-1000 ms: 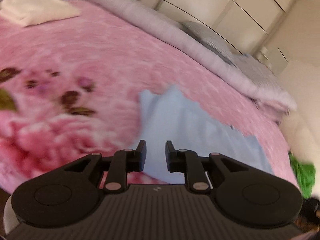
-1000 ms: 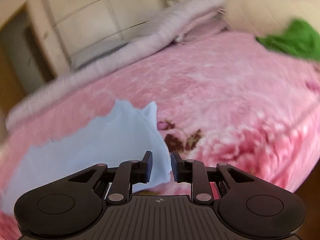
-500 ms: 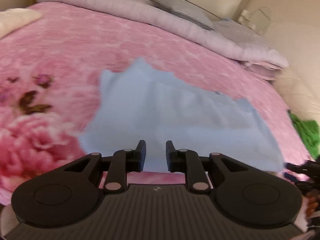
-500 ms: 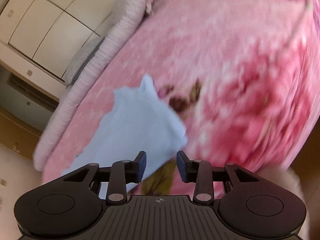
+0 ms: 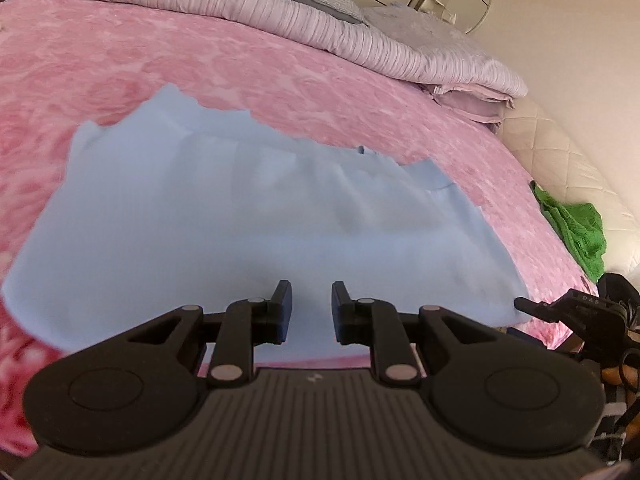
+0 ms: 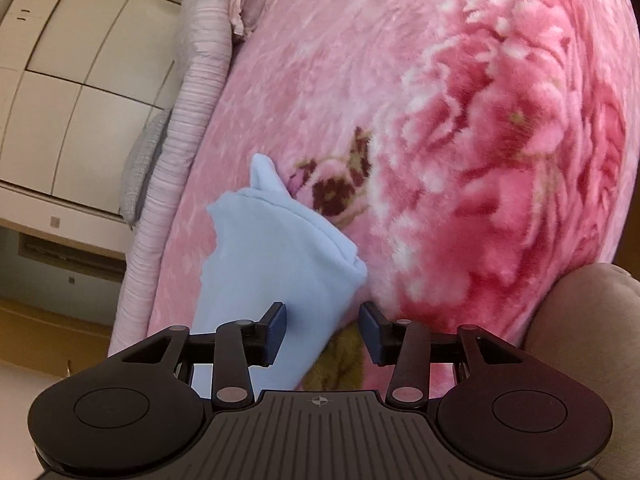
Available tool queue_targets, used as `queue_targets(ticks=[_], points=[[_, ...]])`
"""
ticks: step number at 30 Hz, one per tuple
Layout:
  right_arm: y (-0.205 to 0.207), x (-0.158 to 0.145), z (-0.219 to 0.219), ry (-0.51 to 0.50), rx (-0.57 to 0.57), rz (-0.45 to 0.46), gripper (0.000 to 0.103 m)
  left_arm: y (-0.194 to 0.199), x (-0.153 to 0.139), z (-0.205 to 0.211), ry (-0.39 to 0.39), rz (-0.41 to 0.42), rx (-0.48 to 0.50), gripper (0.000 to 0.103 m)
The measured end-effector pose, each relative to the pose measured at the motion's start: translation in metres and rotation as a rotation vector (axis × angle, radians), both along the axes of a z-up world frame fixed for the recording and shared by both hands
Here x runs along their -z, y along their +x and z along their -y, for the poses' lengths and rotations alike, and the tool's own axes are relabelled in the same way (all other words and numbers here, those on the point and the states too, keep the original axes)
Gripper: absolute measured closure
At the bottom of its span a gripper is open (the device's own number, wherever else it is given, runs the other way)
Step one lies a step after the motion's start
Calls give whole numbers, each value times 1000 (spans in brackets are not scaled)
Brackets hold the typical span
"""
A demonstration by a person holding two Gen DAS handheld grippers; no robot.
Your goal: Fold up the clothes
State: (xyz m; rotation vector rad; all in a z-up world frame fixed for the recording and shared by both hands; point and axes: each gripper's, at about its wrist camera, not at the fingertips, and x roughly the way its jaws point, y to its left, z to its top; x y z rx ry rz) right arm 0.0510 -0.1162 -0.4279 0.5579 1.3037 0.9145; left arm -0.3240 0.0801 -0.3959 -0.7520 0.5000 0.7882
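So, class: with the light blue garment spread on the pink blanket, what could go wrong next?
1. The right tongs are opening at the light blue fleece garment's folded corner; closing there might pinch the pink floral blanket too.
2. The left tongs stand open over wrinkled cloth, so folding now may trap creases.

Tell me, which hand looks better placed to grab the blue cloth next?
Probably the right. The right gripper is opening with a corner of the blue cloth between its fingers. The left gripper hangs over the cloth's flat middle, with no edge to pinch.
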Motion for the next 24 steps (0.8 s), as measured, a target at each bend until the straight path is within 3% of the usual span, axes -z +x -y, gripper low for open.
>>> queue_targets(ticks=[7,10,14,19,21,23,24], points=[[-7,4,-16,23,-4,40,58,37,-1,-18,9,59,66,87],[-10,4,-19,21,-13,64,58,57,7,-23,10,25,97,87],[-9,7,-19,30,-17,64,58,75,29,-27,0,-79,108,88],[-10,2,-26,-4,-51,108,59,66,23,-29,-33,-49,92,88],[-11,-2,-31,-40,-67,134,65,48,17,-30,-60,4,58,88],[-12,-9,-41,-103,-94,179,83,20,13,-30,-80,32,-2,88],[-17,-17,-49,-126,-135,254,87,6,12,-30,-89,45,-33,88]])
